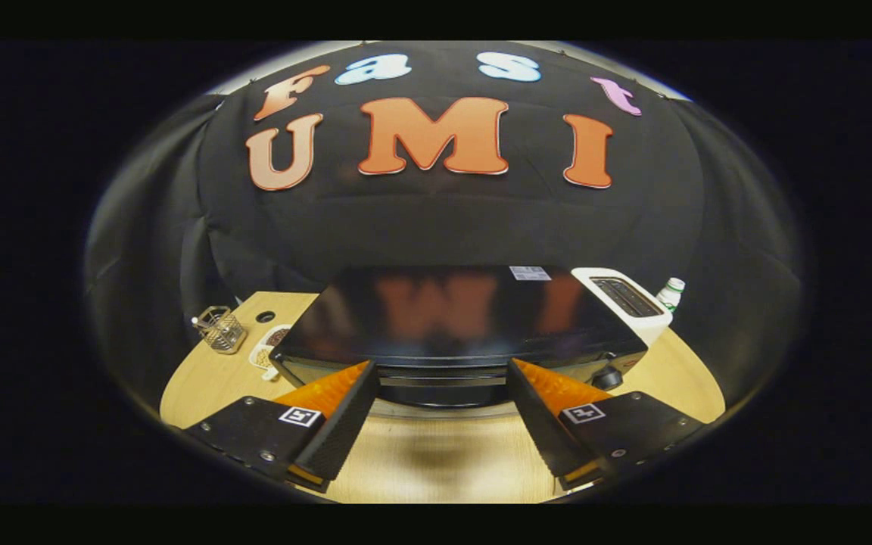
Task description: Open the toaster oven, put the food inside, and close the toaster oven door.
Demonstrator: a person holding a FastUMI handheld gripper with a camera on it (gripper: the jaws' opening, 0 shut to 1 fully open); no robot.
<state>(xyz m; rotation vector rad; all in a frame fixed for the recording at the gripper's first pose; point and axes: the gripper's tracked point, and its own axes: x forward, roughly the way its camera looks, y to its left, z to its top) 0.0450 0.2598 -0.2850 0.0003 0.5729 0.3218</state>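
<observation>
A pale wooden surface (436, 462) carries a black toaster oven (459, 322) at twelve o'clock, door closed, handle running crosswise just ahead of the empty, wide-open hand-held gripper (442, 378).

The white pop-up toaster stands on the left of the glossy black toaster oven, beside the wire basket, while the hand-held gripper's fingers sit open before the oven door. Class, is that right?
Not quite. The gripper view shows the white pop-up toaster on the right of the glossy black toaster oven; the wire basket is on the left. The hand-held gripper is open before the door.
</observation>
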